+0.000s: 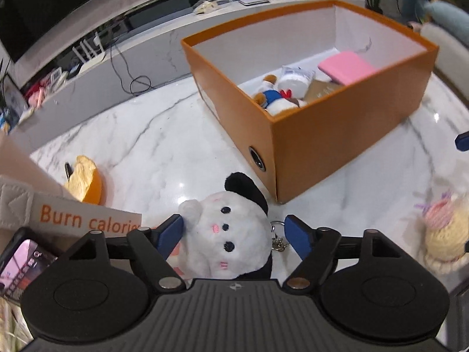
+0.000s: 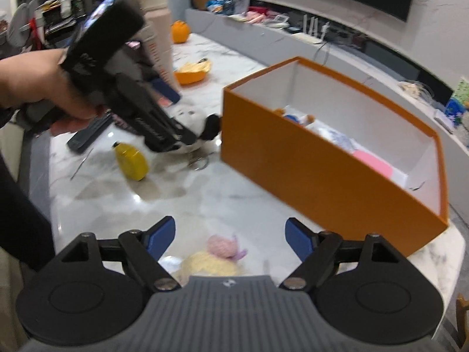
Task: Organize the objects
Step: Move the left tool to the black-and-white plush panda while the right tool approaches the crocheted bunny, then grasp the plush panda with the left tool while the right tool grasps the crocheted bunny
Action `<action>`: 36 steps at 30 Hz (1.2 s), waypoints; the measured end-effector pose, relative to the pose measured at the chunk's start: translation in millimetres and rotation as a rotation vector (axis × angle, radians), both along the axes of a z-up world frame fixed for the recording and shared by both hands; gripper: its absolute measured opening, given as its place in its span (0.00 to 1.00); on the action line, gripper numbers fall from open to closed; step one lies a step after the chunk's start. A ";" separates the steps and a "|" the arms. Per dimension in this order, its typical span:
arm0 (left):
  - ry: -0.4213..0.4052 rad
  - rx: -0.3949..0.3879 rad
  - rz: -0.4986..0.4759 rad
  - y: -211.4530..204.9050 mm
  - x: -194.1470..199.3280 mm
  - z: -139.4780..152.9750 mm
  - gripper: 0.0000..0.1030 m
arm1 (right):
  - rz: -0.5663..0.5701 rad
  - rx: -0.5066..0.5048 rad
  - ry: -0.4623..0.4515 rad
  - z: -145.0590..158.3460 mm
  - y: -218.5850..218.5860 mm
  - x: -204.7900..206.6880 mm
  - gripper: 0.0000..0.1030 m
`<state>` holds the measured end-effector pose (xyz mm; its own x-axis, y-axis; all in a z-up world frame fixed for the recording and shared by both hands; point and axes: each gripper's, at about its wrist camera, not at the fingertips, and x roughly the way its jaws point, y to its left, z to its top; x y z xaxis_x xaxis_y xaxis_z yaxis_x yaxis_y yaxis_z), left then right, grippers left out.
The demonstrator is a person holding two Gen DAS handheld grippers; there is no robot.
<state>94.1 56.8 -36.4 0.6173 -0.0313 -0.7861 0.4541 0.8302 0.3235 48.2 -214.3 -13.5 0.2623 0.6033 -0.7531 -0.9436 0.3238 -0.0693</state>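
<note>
A white plush toy with a black ear and a metal key ring lies on the marble table between the fingers of my left gripper. That gripper is open: its left pad brushes the plush's ear and its right pad stands clear. My right gripper is open above a cream and pink crocheted doll, touching nothing. The open orange box stands just beyond both. Inside it lie a pink block, a small duck plush and a white pack.
Half an orange peel lies far left, beside a carton reading "Burn calories" and a phone. A yellow object and a dark remote lie under the person's hand. The table edge runs close behind the box.
</note>
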 end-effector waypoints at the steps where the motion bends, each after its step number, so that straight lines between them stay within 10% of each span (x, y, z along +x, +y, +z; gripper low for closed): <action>1: -0.011 0.023 -0.013 -2.3 -0.5 -2.4 0.91 | 0.008 -0.008 0.006 -1.4 0.2 -1.0 0.81; 21: -0.160 0.393 -0.101 -31.5 12.2 -52.6 0.98 | 0.005 -0.184 0.100 -45.6 7.1 0.9 0.82; 36: -0.136 0.256 -0.025 -20.6 25.1 -31.9 0.79 | -0.076 -0.157 0.169 -48.8 5.7 13.7 0.74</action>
